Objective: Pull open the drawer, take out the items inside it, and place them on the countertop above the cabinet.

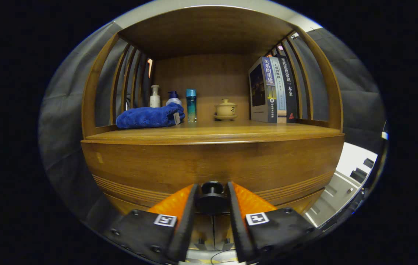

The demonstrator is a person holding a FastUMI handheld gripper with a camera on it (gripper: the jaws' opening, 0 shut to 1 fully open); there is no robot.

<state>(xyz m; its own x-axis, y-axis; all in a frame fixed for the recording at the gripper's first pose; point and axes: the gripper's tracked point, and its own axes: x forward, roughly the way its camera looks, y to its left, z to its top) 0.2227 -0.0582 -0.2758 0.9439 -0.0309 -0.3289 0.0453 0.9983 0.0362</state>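
Note:
The wooden drawer front (212, 165) fills the space below the countertop (231, 132) and looks closed against the cabinet. Its round dark knob (212, 198) sits between my two fingers. My gripper (212, 200) is shut on the knob, with a finger pressed on each side. The inside of the drawer and anything in it is hidden.
On the countertop lie a folded blue towel (150, 117) at the left, two pump bottles (155, 96) behind it, a teal bottle (191, 105), a lidded tea cup (226, 109) and upright books (273, 90) at the right. Slatted wooden sides and a top board enclose the shelf.

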